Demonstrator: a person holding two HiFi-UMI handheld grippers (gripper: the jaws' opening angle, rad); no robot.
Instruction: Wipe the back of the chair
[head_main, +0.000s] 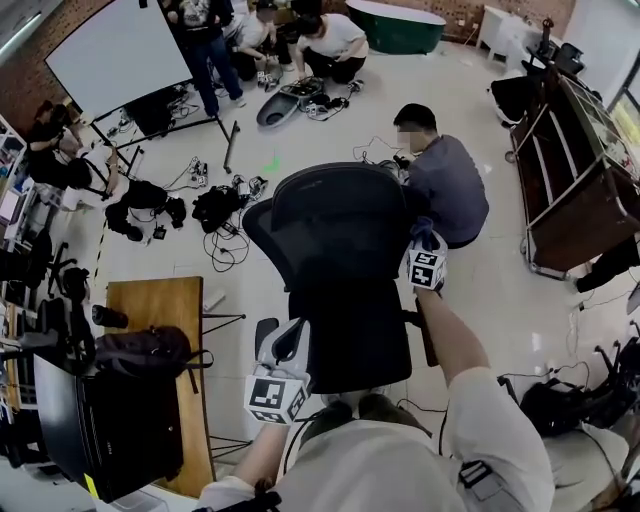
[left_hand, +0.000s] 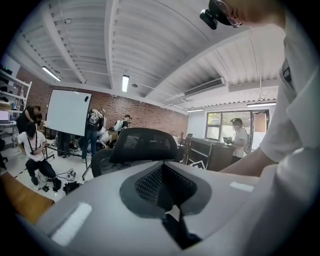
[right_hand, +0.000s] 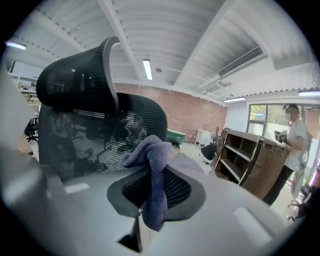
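Black mesh chair (head_main: 340, 230) sits mid-floor with its back toward the person, headrest on top.

The right tongs (head_main: 424, 262) are up at the right edge of the chair's back, clamped tight on a blue-grey cloth (right_hand: 152, 175). The cloth bunches up above the jaws and a tail of it hangs down below them. In the right gripper view the mesh back and headrest fill the left side, really close to the cloth. Can't honestly say if the cloth is touching the mesh or just beside it.

The left tongs (head_main: 287, 343) are lower, at the chair's left side next to the armrest. Their jaws are closed together with nothing between them. From the left gripper view the chair's headrest (left_hand: 145, 144) shows ahead and a bit above.

Around the chair: a wooden desk (head_main: 160, 305) to its left, a person crouching (head_main: 447, 188) just past its right side, a wooden shelf unit (head_main: 575, 175) farther right, and a whiteboard (head_main: 118, 50) well beyond it to the left with cables on the floor between.
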